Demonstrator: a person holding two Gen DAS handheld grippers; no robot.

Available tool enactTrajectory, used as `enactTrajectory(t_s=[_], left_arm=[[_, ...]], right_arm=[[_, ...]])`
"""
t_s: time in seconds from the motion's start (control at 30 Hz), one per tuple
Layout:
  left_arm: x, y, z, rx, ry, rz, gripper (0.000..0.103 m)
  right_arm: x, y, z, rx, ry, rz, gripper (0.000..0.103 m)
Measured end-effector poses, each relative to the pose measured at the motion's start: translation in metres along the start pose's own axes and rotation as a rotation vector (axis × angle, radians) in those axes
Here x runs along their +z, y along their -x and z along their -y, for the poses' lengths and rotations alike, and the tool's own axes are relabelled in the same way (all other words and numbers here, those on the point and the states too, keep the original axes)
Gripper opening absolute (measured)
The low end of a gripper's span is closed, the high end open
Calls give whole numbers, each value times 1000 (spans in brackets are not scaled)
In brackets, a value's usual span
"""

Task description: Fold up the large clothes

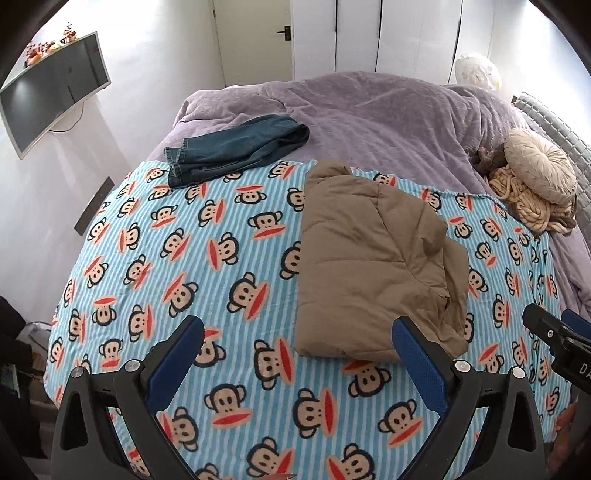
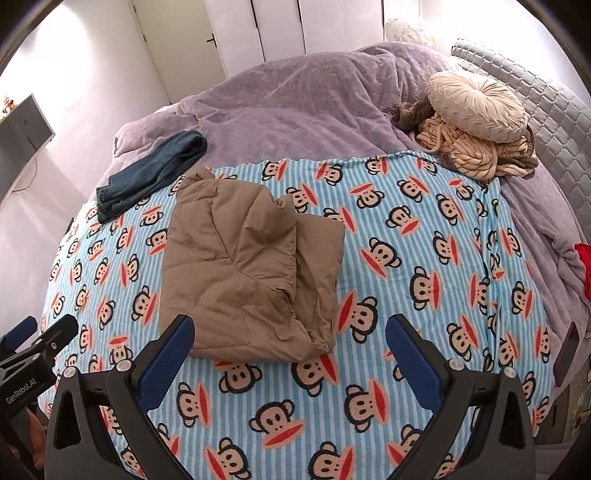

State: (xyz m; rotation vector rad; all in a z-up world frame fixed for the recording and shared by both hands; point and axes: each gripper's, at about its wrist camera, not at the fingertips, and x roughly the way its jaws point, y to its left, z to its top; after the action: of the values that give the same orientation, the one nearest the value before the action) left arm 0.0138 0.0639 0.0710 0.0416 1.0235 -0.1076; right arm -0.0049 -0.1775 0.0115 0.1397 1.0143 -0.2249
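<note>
A tan quilted jacket (image 1: 373, 262) lies folded into a compact bundle on the blue striped monkey-print blanket (image 1: 207, 258); it also shows in the right wrist view (image 2: 247, 273). My left gripper (image 1: 299, 328) is open and empty, hovering above the blanket just short of the jacket's near edge. My right gripper (image 2: 290, 326) is open and empty, near the jacket's near right corner. Folded dark blue jeans (image 1: 236, 147) lie at the blanket's far left edge, also in the right wrist view (image 2: 151, 171).
A purple duvet (image 1: 369, 114) covers the far bed. A round beige cushion (image 2: 476, 107) and chunky knit throw (image 2: 472, 151) sit by the grey headboard (image 2: 535, 110). A wall-mounted TV (image 1: 51, 92) hangs on the left. White wardrobe doors (image 1: 399, 33) stand behind.
</note>
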Motion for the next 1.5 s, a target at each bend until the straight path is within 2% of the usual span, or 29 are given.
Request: enactTrajectory(t_s=[1.5], left_arm=[[7, -6, -2, -2, -28, -5, 102]], right_arm=[[3, 8, 0, -20, -9, 12, 103]])
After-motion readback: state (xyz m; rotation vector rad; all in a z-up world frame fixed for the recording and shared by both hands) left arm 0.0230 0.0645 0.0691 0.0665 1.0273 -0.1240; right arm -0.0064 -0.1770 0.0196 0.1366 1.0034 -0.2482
